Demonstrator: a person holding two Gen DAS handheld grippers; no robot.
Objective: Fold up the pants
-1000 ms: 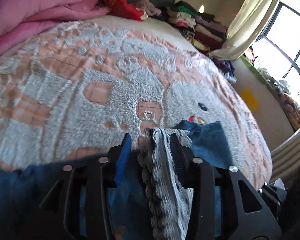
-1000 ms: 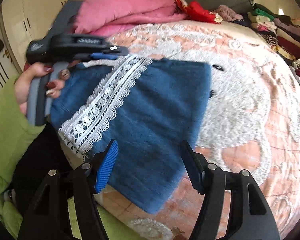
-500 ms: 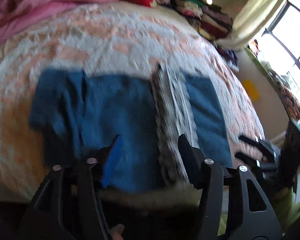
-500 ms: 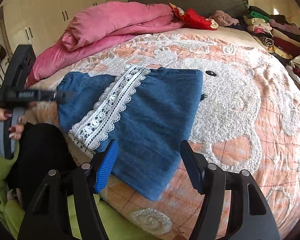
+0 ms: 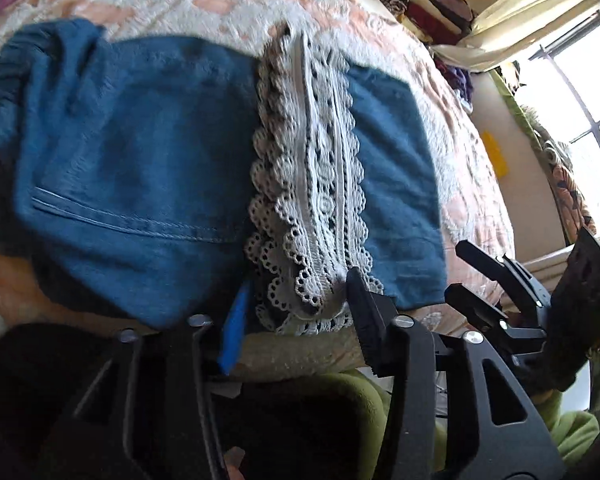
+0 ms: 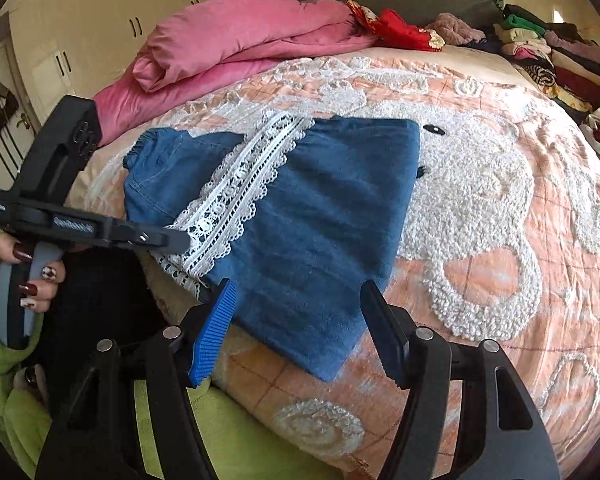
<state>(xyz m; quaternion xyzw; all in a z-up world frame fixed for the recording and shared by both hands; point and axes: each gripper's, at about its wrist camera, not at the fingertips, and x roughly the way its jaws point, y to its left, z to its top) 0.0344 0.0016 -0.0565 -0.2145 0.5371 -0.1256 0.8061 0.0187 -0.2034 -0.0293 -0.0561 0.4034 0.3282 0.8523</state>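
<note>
Blue denim pants [image 6: 300,220] with a white lace stripe [image 6: 236,196] are now lying folded on the bed; a second ago the left gripper [image 5: 296,304] was lifting them by the lace. Its jaws are now standing apart around the lace end at lower centre, gripping nothing. Lower right, the right gripper [image 6: 296,320] is hovering, spread wide. A peach bedspread [image 6: 500,240] and pink quilt [image 6: 240,44] are filling the room's bed.

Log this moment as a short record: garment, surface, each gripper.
garment: blue denim pants with a white lace strip, lying folded near the bed's front edge
surface: peach and white bedspread
left gripper: open, fingertips at the lace end
right gripper: open, above the pants' near corner, holding nothing
behind: pink quilt
</note>
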